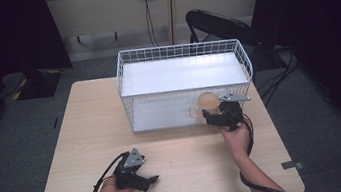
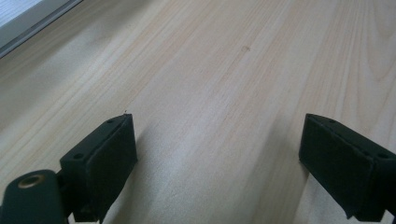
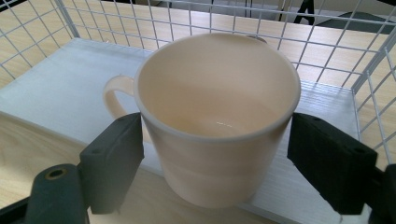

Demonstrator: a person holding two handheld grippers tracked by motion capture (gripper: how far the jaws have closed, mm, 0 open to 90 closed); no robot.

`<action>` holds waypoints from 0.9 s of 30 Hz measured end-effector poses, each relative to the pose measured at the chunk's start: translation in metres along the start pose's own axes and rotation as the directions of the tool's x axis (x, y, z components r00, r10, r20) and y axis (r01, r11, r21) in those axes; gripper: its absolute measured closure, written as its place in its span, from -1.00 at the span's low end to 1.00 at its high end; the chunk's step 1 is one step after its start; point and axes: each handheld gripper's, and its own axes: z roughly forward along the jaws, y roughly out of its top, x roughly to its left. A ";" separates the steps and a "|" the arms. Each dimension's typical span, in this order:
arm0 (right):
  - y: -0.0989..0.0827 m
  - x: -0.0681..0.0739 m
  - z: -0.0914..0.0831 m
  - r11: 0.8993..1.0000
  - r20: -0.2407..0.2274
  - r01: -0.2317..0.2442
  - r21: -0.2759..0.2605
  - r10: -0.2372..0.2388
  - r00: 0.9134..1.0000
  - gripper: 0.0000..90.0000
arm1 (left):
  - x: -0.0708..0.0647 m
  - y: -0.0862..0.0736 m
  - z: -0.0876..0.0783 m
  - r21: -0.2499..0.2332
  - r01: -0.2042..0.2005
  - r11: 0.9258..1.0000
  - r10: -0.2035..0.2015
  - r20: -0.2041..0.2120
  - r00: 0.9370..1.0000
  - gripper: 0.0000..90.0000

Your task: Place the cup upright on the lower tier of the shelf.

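A cream mug [image 1: 207, 102] with its handle to the left sits between the jaws of my right gripper [image 1: 211, 114] at the front right of the white wire rack [image 1: 177, 49]. In the right gripper view the mug [image 3: 219, 140] is upright and empty. My right gripper [image 3: 215, 154] is shut on its sides just below the rim. The mug's base is over the front edge of the rack's lower shelf [image 3: 56, 98]; I cannot tell whether it rests there. My left gripper [image 1: 151, 179] lies low over the near left of the table, and in its own view the left gripper [image 2: 217, 154] is open with nothing between its jaws.
The rack has two white shelves with wire walls at the back and sides, and stands at the far middle of the light wooden table [image 1: 88, 138]. A black chair [image 1: 219, 23] stands behind the rack. Cables trail from both grippers toward the near edge.
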 end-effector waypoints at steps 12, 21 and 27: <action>-0.002 0.000 0.001 1.000 0.000 0.019 0.004 -0.019 1.000 -0.48 | 0.000 0.000 0.000 0.000 0.000 1.000 0.000 0.000 1.000 -0.76; -0.001 0.002 0.002 1.000 0.002 0.026 0.002 -0.026 1.000 -0.34 | 0.000 0.000 0.000 0.000 0.000 1.000 0.000 0.000 1.000 -0.76; 0.002 0.002 0.004 1.000 -0.009 0.024 0.002 -0.024 1.000 -0.18 | 0.000 0.000 0.000 0.000 0.000 1.000 0.000 0.000 1.000 -0.76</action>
